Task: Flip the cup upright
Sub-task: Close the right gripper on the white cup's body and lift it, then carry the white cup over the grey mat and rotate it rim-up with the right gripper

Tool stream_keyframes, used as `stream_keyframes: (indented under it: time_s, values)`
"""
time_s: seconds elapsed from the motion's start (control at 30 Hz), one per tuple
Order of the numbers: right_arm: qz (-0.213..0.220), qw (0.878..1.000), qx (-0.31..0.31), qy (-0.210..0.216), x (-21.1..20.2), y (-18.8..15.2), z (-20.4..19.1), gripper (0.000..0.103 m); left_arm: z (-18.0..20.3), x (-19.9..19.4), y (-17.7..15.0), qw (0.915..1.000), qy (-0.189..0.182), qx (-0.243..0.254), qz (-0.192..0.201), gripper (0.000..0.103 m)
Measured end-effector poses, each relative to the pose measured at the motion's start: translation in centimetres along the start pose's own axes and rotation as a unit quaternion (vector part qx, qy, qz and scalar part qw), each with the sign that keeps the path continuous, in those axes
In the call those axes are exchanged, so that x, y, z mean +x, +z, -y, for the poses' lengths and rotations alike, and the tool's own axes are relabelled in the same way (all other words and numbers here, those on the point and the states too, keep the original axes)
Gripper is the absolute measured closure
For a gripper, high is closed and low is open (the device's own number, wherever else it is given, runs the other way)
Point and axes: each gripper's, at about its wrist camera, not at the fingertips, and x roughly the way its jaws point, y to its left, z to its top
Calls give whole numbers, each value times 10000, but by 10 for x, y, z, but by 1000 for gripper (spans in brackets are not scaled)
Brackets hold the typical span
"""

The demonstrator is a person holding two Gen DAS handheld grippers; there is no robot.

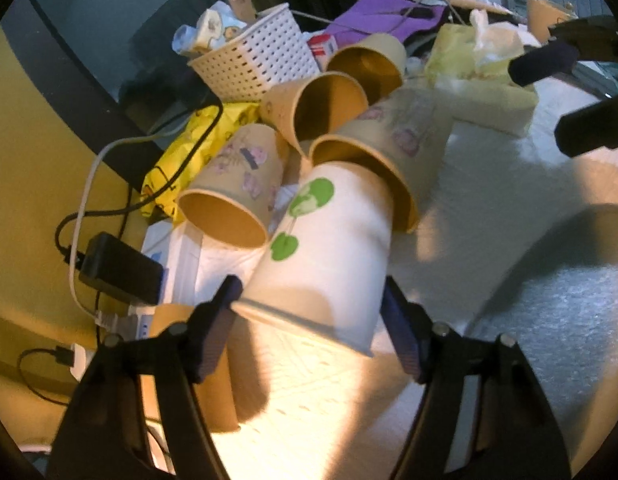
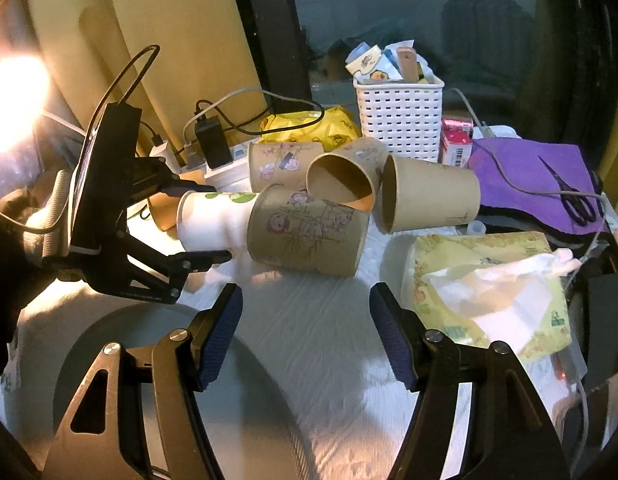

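Between the blue-padded fingers of the left gripper lies the white paper cup with green leaf prints, on its side with its base toward the camera and its far end pushed into the mouth of a brown paper cup with pink cartoon drawings. Left-wrist footage shows a finger on each flank of the white cup, but contact is too blurred to confirm. From the right wrist, the same left gripper brackets the white cup above and below, and the brown cup lies sideways on the white cloth. Only this view shows the right gripper, wide open and holding nothing, and the black scissors on purple fabric. A white perforated plastic basket stands behind the cups.
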Motion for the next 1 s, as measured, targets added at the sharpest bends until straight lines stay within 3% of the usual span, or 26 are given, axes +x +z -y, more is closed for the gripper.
stream_keyframes:
  time_s: [0.4,0.5,0.67,1.0]
  values:
    - [186,9998,-14,-62,-45,-17,-17,34,22,-75,-25,9985,-248,-370,318,33]
    - [228,9997,-11,-78,-58,-26,-23,34,34,-99,-37,9967,-459,-515,420,33]
    - [268,9995,-6,-138,-82,-47,-33,34,65,-135,-52,9939,-709,-590,600,33]
    - [206,9994,142,-257,-117,-110,-44,34,134,-162,-71,9883,-1330,-343,667,32]
